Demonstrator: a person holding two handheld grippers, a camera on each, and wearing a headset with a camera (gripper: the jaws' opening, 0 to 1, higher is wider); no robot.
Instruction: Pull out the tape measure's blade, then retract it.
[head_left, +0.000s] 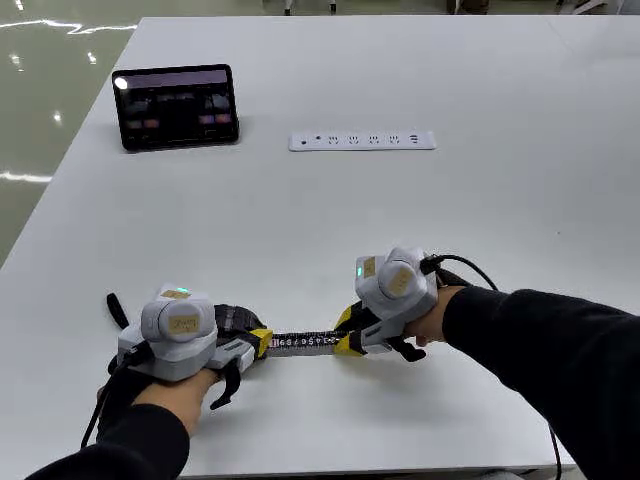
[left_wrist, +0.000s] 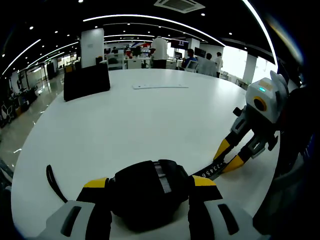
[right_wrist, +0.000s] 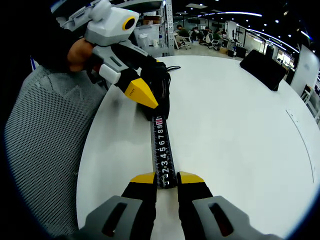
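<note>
The black tape measure case (left_wrist: 150, 192) sits on the white table, clamped between the yellow-tipped jaws of my left gripper (left_wrist: 150, 182), which is shut on it. In the head view the left gripper (head_left: 262, 343) holds the case (head_left: 238, 322) at the front left. A short length of numbered blade (head_left: 303, 343) runs right from the case to my right gripper (head_left: 347, 338). In the right gripper view the blade (right_wrist: 161, 150) stretches away toward the case (right_wrist: 161, 92), and my right gripper (right_wrist: 165, 178) is shut on the blade's end. The case's black wrist strap (left_wrist: 51, 181) lies on the table.
A dark tablet (head_left: 176, 105) stands propped at the table's far left, and a white power strip (head_left: 362, 141) lies at the far middle. The table's front edge (head_left: 400, 470) runs just below my hands. A grey mesh chair (right_wrist: 45, 145) stands beside the table. People stand far behind.
</note>
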